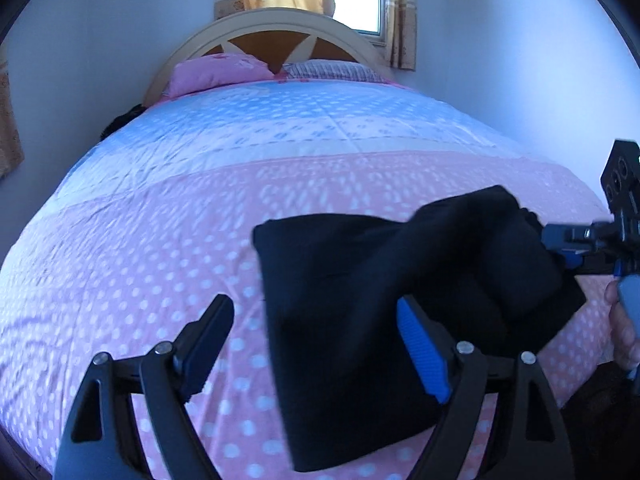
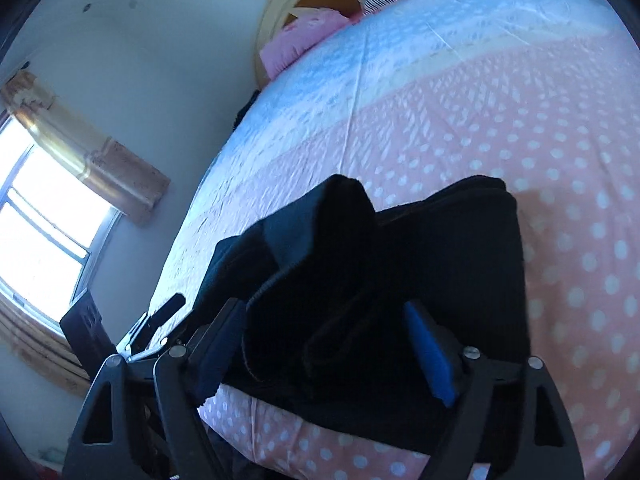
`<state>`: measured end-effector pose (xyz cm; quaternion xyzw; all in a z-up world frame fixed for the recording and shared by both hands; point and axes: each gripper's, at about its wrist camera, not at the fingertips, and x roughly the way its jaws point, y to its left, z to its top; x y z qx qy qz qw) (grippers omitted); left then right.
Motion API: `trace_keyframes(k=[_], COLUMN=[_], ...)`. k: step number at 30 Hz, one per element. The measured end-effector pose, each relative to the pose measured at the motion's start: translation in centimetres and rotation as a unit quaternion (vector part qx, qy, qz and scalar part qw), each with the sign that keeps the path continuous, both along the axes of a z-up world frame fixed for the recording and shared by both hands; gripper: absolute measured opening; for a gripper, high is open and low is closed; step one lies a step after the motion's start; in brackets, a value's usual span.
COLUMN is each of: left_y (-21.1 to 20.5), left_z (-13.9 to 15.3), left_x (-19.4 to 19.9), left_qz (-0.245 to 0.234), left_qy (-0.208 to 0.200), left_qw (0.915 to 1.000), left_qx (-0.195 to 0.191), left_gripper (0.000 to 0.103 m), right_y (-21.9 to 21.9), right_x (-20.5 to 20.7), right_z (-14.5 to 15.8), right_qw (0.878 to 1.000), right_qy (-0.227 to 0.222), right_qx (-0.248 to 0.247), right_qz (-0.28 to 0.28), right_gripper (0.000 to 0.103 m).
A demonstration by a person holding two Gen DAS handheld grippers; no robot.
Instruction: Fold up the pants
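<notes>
Pants (image 1: 344, 320) lie near the foot edge of the bed (image 1: 160, 240), on the pink dotted cover, dark & already doubled into a thick slab; far end is humped up, not flat.

L gripper (image 1: 316, 344): jaws wide apart, nothing between the pads. Its rt pad hangs over the pants' near edge, lt pad over bare cover. Reads to me as standing by, spread to take the near edge.

R gripper (image 2: 324, 344): jaws spread w/ a bunch of cloth rising between them. Can't tell if the pads actually touch fabric; no visible pinch. From the L cam it comes in from the rt side at the raised end, prob. there to carry that end over.

My guess: mid-fold, 1+ fold left. Risk: thick layers slip, hump flops crooked.
</notes>
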<state>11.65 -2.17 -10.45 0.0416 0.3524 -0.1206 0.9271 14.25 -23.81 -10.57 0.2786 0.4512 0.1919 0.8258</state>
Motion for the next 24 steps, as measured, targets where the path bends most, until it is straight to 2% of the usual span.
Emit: trace_keyframes(k=[5, 9, 13, 17, 20, 24], left_y=[-0.3, -0.1, 0.4, 0.6, 0.7, 0.8], left_z=[-0.5, -1.1, -1.6, -1.9, -2.1, -2.3], left_x=[-0.3, 0.2, 0.5, 0.7, 0.8, 0.8], left_qz=[-0.008, -0.012, -0.012, -0.010, -0.009, -0.007], left_qy=[0.002, 0.006, 0.013, 0.017, 0.021, 0.024], left_qw=[1.0000, 0.9999, 0.9998, 0.9997, 0.9995, 0.9994], left_qx=[0.001, -0.006, -0.010, -0.016, -0.022, -0.025], left_gripper=[0.089, 0.089, 0.090, 0.092, 0.092, 0.092], right_y=[0.0, 1.2, 2.4, 1.5, 0.4, 1.4], right_x=[1.9, 2.6, 2.9, 3.2, 3.5, 5.1], right_z=[-0.6, -0.3, -0.7, -0.6, -0.4, -1.0], right_qw=[0.999, 0.997, 0.996, 0.995, 0.995, 0.990], right_qy=[0.048, 0.068, 0.084, 0.089, 0.097, 0.136], right_qx=[0.019, 0.020, -0.007, 0.032, 0.021, 0.032], right_qz=[-0.010, 0.012, 0.028, 0.027, 0.010, 0.026], right_gripper=[0.082, 0.081, 0.081, 0.081, 0.082, 0.082])
